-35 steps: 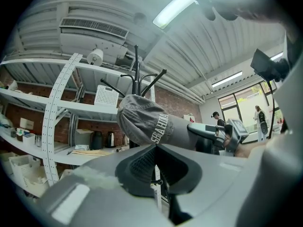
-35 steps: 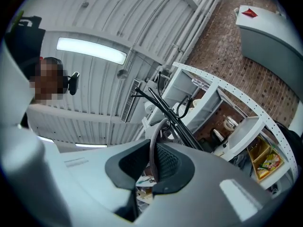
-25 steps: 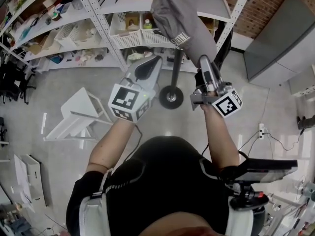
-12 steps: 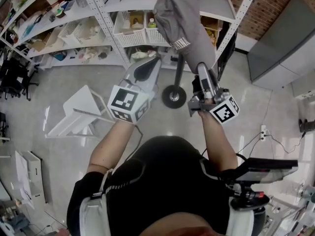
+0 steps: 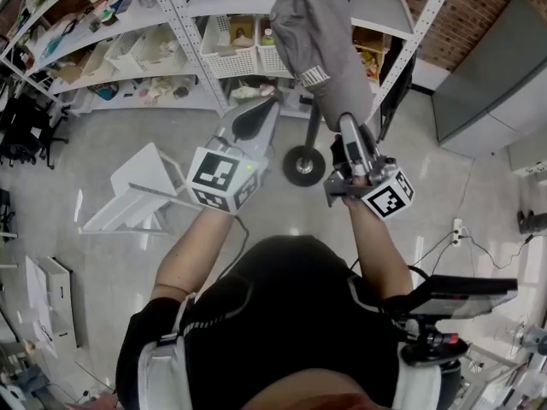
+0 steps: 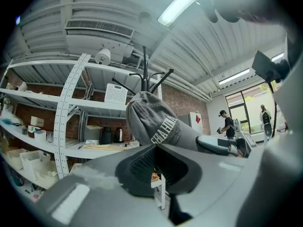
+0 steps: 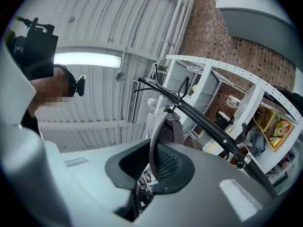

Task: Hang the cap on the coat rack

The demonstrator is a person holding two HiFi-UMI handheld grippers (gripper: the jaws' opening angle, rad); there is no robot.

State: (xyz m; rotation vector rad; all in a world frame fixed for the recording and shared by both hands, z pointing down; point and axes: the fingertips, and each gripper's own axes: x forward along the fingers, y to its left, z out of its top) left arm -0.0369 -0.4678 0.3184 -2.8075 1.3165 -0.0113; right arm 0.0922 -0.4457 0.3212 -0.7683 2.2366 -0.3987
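Right gripper view showed right tongs (image 7: 154, 167) clamped on brim of cap (image 7: 175, 126) beside coat rack (image 7: 207, 123) hooks, left tongs (image 6: 156, 150) shut, empty; crown probably needed lifting over a hook.

In the head view the cap (image 5: 318, 37) is covering the top of the coat rack (image 5: 308, 131), leaving only the lower pole and round base showing. The picture's upper edge is cutting off the cap's crown. The tip of the right gripper (image 5: 348, 123) is lying hidden under the brim. The things in the baskets (image 5: 226, 65) are showing too small to tell. In the left gripper view the left gripper (image 6: 158, 148) is filling the lower half with its own body and blocking the rack's pole. The cap's lettering is curving partly out of sight. In the right gripper view the brim is showing edge-on and hiding most of the crown.
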